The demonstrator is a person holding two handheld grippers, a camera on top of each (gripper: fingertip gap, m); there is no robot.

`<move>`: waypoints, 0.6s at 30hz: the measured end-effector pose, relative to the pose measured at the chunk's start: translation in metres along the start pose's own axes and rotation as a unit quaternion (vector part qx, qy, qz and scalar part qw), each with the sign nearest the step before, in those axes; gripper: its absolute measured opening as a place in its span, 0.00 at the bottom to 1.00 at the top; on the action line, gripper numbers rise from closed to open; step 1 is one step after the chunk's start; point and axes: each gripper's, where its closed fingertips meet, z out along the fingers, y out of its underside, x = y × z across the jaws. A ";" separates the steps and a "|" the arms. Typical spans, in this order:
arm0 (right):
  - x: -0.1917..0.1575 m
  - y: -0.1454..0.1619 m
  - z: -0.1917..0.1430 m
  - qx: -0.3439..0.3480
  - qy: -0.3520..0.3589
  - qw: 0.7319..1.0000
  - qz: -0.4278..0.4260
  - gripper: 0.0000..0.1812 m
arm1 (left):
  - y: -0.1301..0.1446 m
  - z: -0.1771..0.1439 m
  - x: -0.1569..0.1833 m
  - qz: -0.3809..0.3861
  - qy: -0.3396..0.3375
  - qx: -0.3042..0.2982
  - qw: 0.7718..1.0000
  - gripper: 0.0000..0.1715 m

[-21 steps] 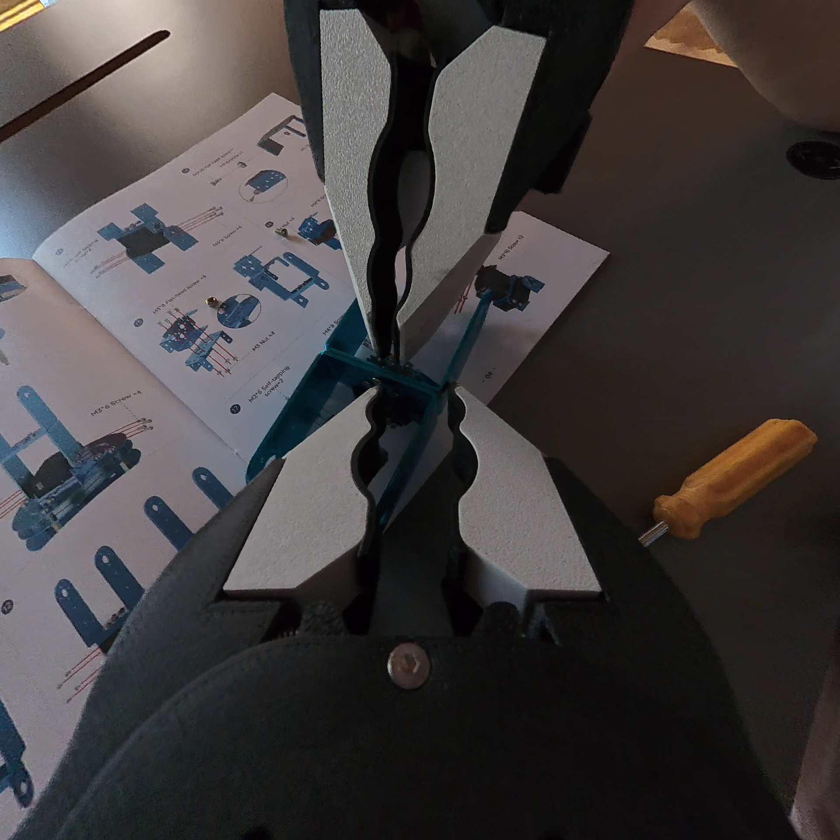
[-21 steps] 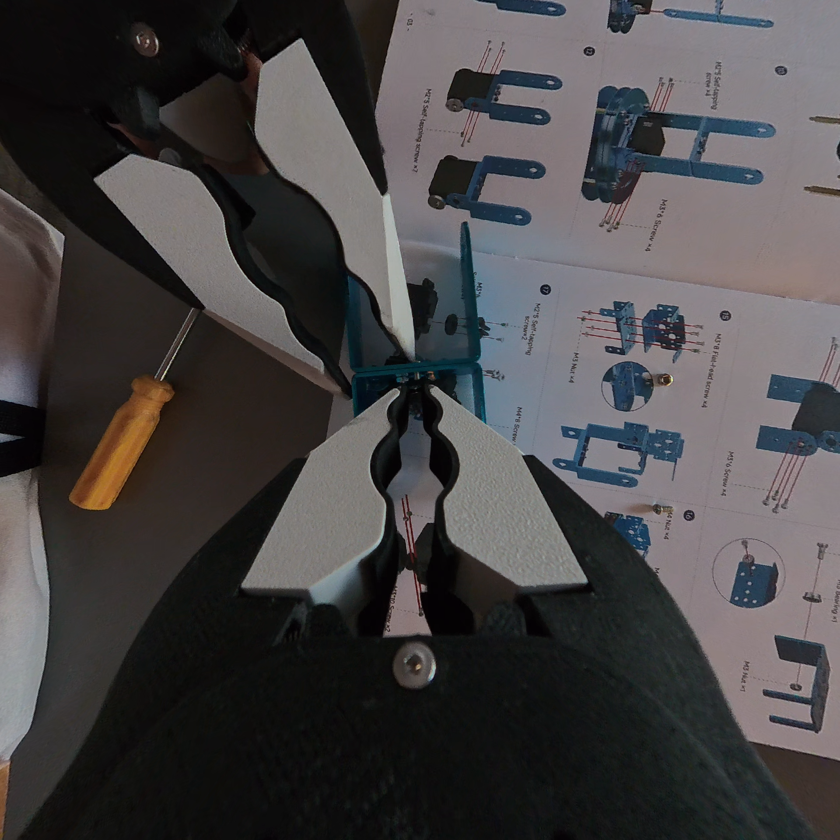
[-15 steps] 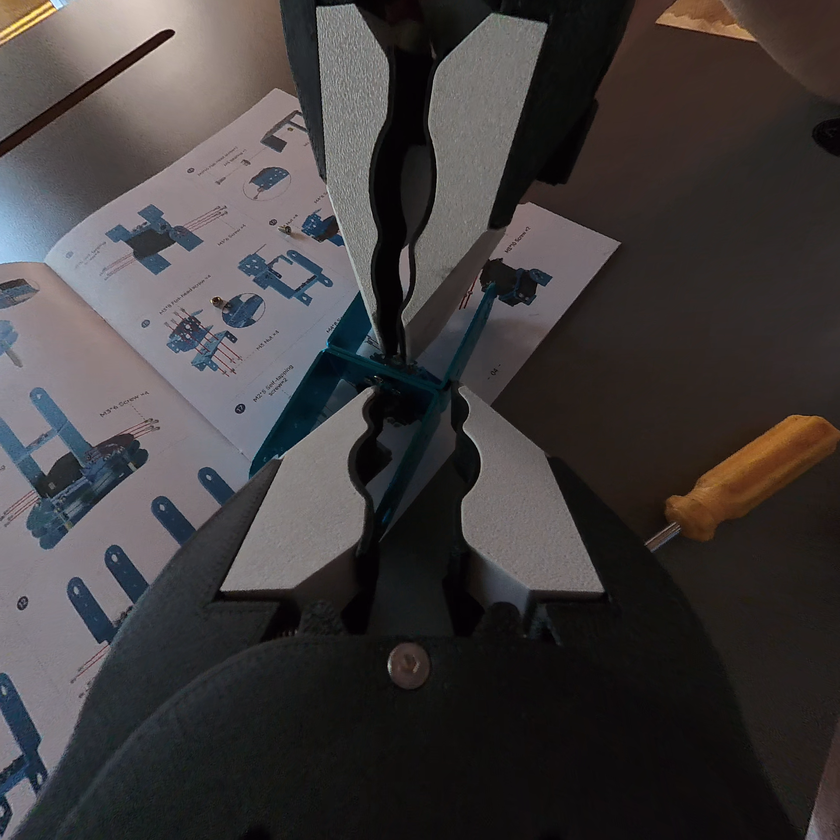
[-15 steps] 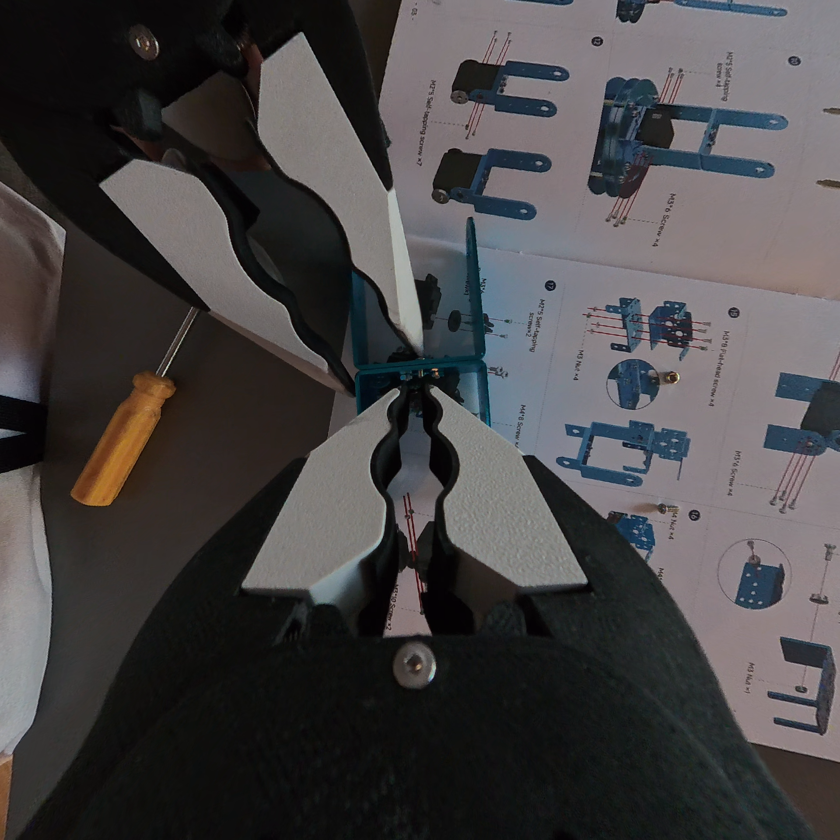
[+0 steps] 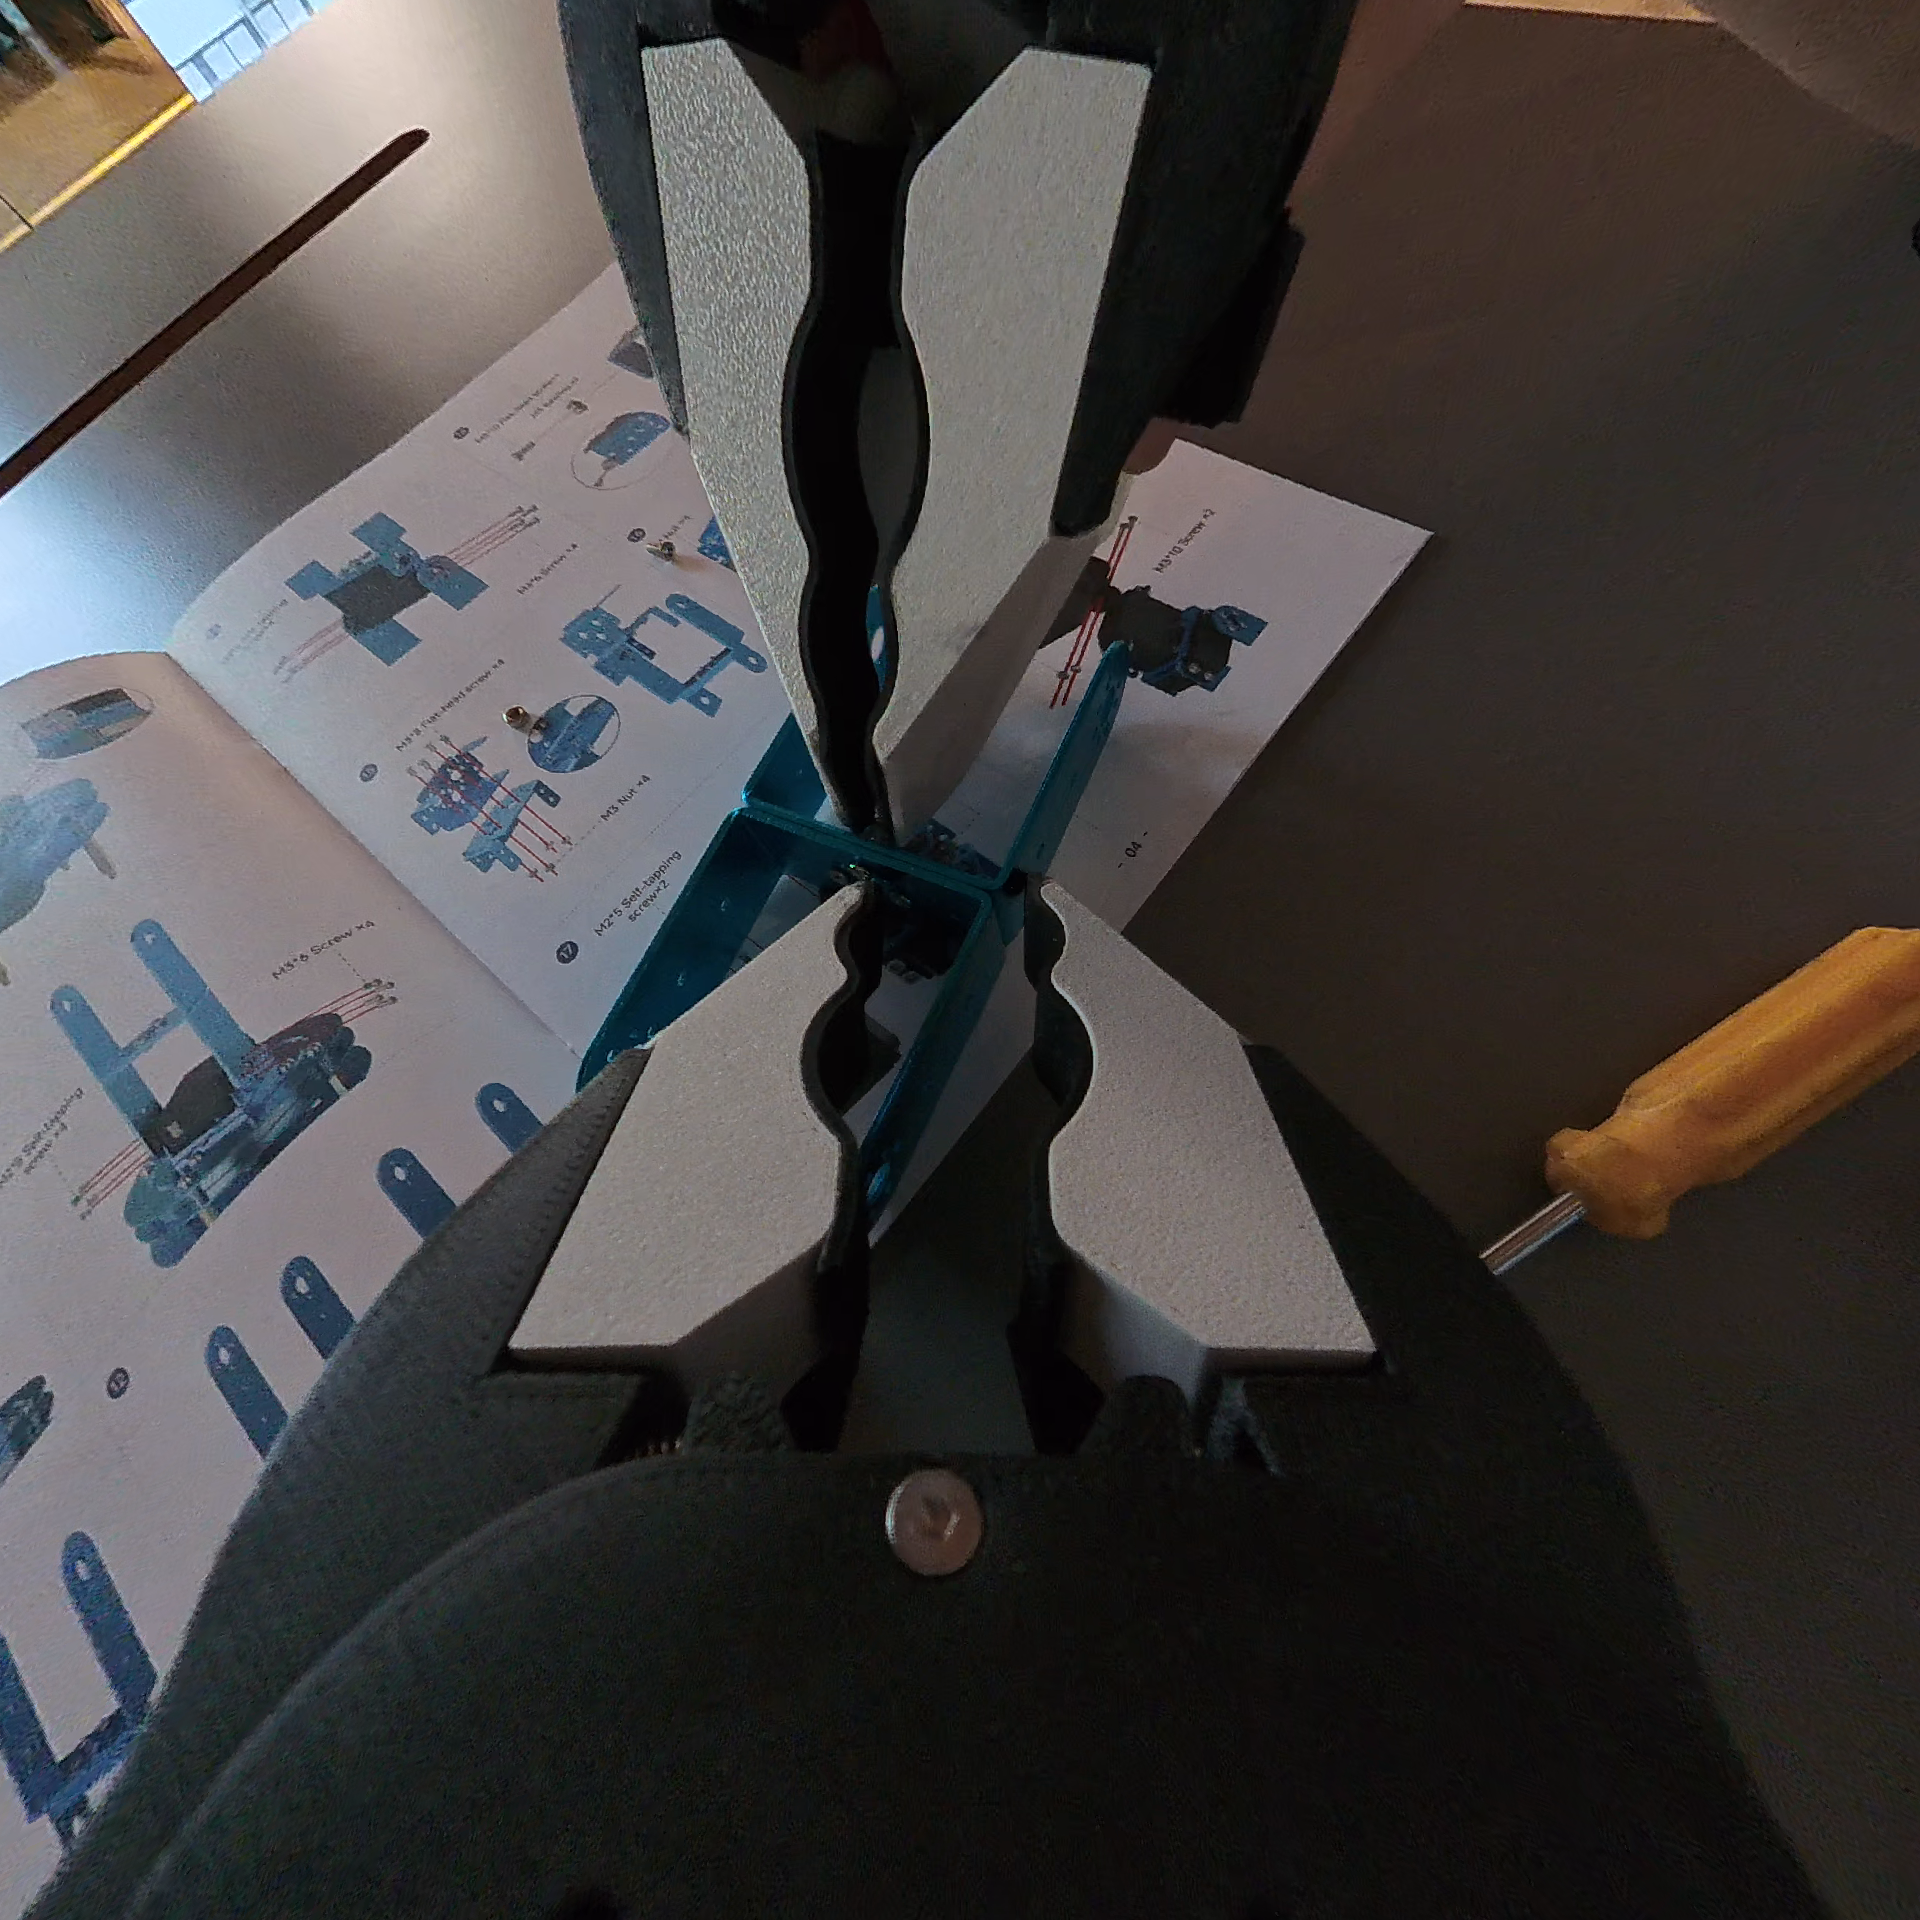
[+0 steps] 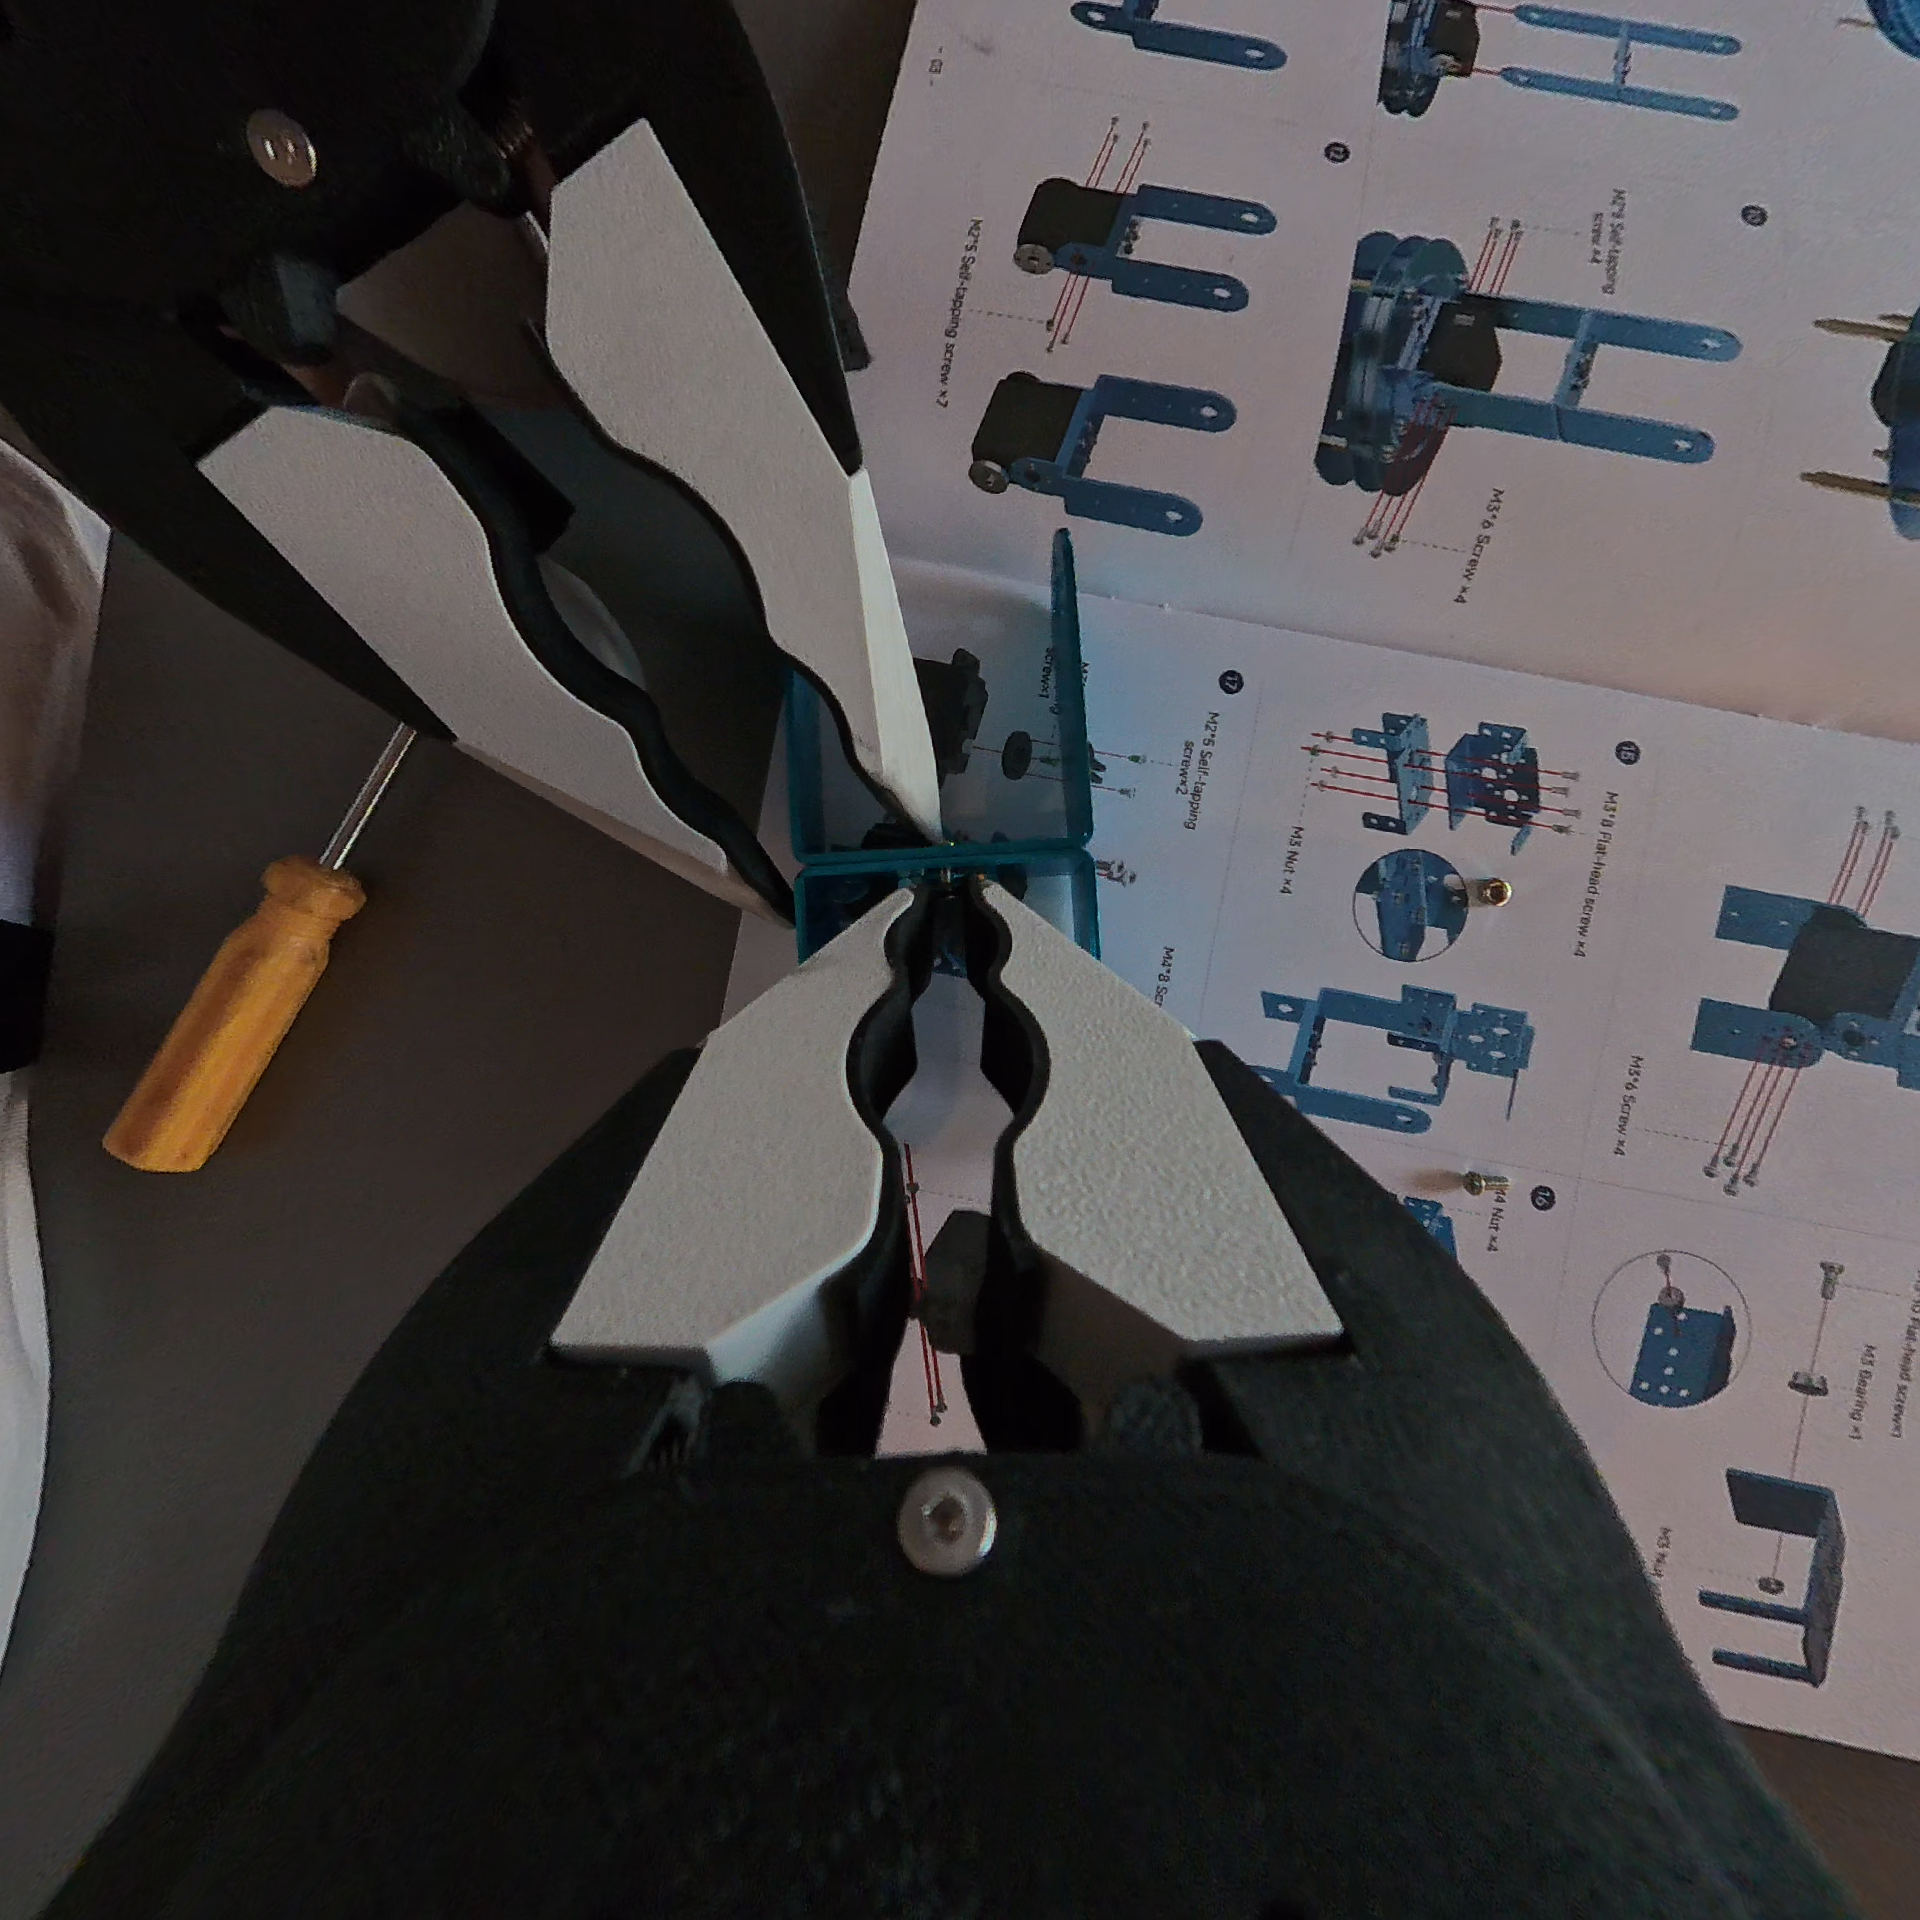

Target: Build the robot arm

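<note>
A pair of blue metal U-brackets (image 5: 717, 935), joined back to back, stands on an open instruction booklet (image 5: 312, 831); it also shows in the right wrist view (image 6: 1081, 727). My left gripper (image 5: 951, 894) is closed around one side wall of the bracket near its corner. It enters the right wrist view (image 6: 852, 868) from the upper left. My right gripper (image 6: 940, 888) is shut, its tips pinching a small brass fastener at the brackets' joined bases. It comes down from the top of the left wrist view (image 5: 868, 821), facing the left gripper tip to tip.
A yellow-handled screwdriver (image 5: 1714, 1101) lies on the dark table (image 5: 1558, 520) beside the booklet, also in the right wrist view (image 6: 234, 1029). Small loose brass fasteners (image 6: 1491, 890) lie on the booklet (image 6: 1455, 727). A person's white clothing (image 6: 31, 727) is at the left edge. Less than 4 cm separates the two grippers' tips.
Both grippers keep their hold on the bracket. The views have shifted slightly, so the booklet and screwdriver have drifted a little in frame.
</note>
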 end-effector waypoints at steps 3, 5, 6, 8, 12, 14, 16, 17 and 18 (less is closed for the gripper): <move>0.000 0.000 0.000 -0.004 0.002 1.000 -0.005 0.02 | 0.000 0.000 0.000 0.004 -0.003 0.000 1.000 0.15; 0.000 0.000 0.000 -0.007 0.008 1.000 -0.009 0.02 | 0.000 0.000 0.000 0.006 -0.003 0.000 1.000 0.14; 0.000 0.000 0.000 -0.009 0.010 1.000 -0.010 0.02 | 0.000 0.000 0.000 0.007 -0.003 0.000 1.000 0.14; 0.000 0.000 0.000 -0.010 0.012 1.000 -0.008 0.02 | 0.000 0.001 0.001 0.009 -0.003 -0.002 1.000 0.14; 0.000 -0.001 0.000 -0.012 0.016 1.000 -0.005 0.03 | 0.000 0.001 0.001 0.013 -0.005 -0.002 1.000 0.14; 0.000 -0.001 0.000 -0.014 0.023 1.000 -0.012 0.03 | 0.000 0.002 0.001 0.014 -0.005 -0.002 1.000 0.14; 0.001 -0.001 0.000 -0.019 0.031 0.999 -0.019 0.03 | 0.000 0.002 0.001 0.014 -0.005 -0.002 1.000 0.14; 0.001 0.000 0.000 -0.023 0.034 0.999 -0.023 0.03 | 0.000 0.002 0.001 0.014 -0.005 -0.004 1.000 0.15; 0.001 0.000 0.000 -0.026 0.036 0.999 -0.025 0.03 | 0.001 0.002 0.001 0.015 -0.006 -0.006 1.000 0.16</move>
